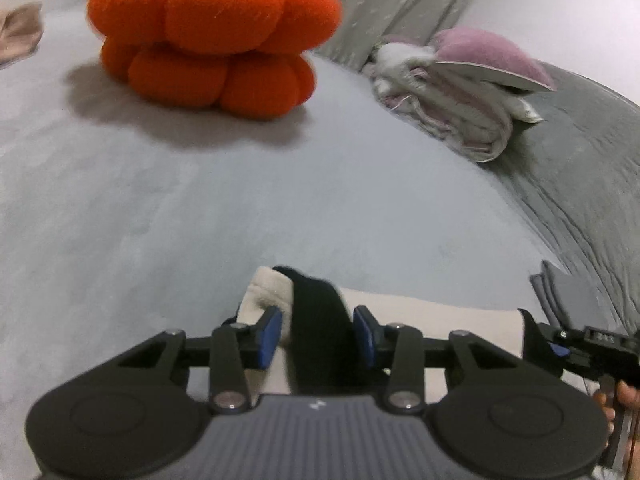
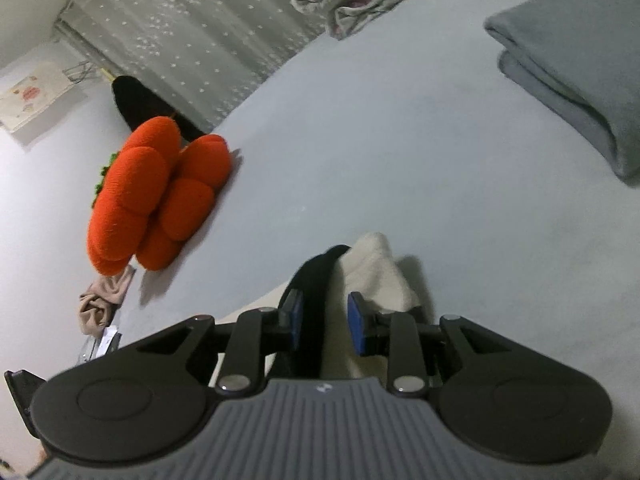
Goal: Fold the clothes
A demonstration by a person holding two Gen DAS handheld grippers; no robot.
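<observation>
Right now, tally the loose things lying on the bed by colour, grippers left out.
Orange: 1, the plush cushion
Cream with black: 1, the garment between both grippers
Beige: 1, the crumpled cloth
Grey: 1, the folded blanket
Pink and white: 1, the bedding bundle
Total: 5

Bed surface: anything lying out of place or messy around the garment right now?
One thing: a crumpled beige cloth lies unfolded beside the orange cushion. The pink-and-white bedding by the curtain is loosely heaped. The cream-and-black garment looks fine.

The pumpkin cushion (image 1: 208, 36) is fuzzy knit cloth. The bed sheet (image 1: 200, 208) looks smooth and matt. The cream garment (image 2: 376, 268) looks soft.
</observation>
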